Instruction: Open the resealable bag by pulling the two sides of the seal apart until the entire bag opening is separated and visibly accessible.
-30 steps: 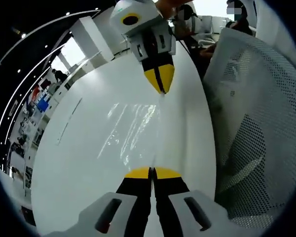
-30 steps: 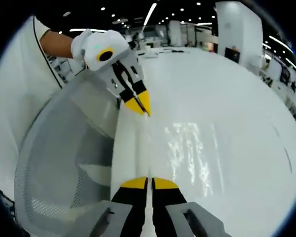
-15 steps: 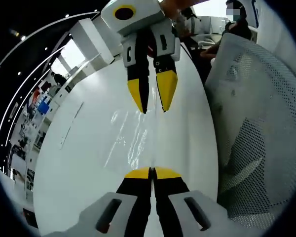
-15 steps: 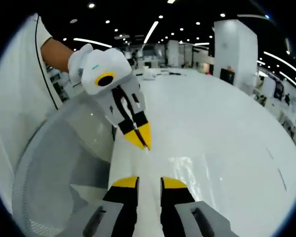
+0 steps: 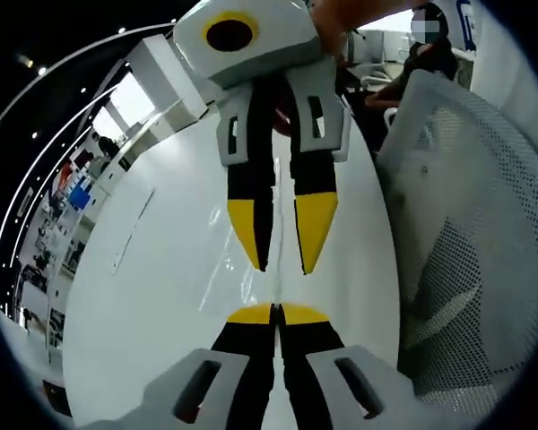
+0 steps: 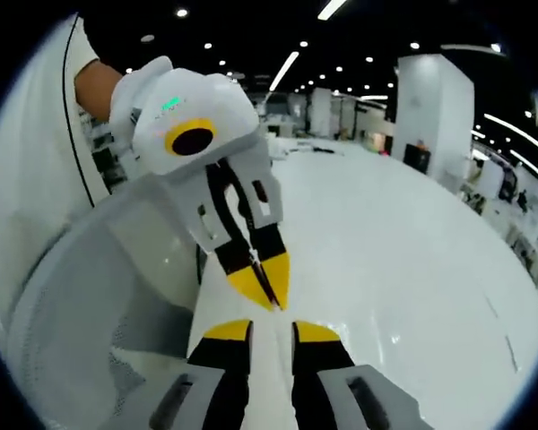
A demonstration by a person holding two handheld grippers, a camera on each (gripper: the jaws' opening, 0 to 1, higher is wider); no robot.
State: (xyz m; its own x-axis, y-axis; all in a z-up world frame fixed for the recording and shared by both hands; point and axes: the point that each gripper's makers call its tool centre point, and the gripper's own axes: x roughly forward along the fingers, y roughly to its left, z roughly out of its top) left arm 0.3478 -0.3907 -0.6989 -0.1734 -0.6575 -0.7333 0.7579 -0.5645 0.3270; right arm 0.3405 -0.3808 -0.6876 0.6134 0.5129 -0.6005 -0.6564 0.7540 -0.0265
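Left gripper view: left gripper point(image 5: 275, 313) clenched on clear resealable bag point(image 5: 242, 269) at its seal edge over white worktop point(image 5: 143, 296); right gripper point(image 5: 282, 267) released, close opposite, probably regrasping the other side.

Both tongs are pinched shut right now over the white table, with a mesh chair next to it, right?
Not quite. Only the left tongs are pinched shut. The right tongs are open, with a gap between the yellow tips, as the right gripper view shows. The rest holds: white table, mesh chair beside it.
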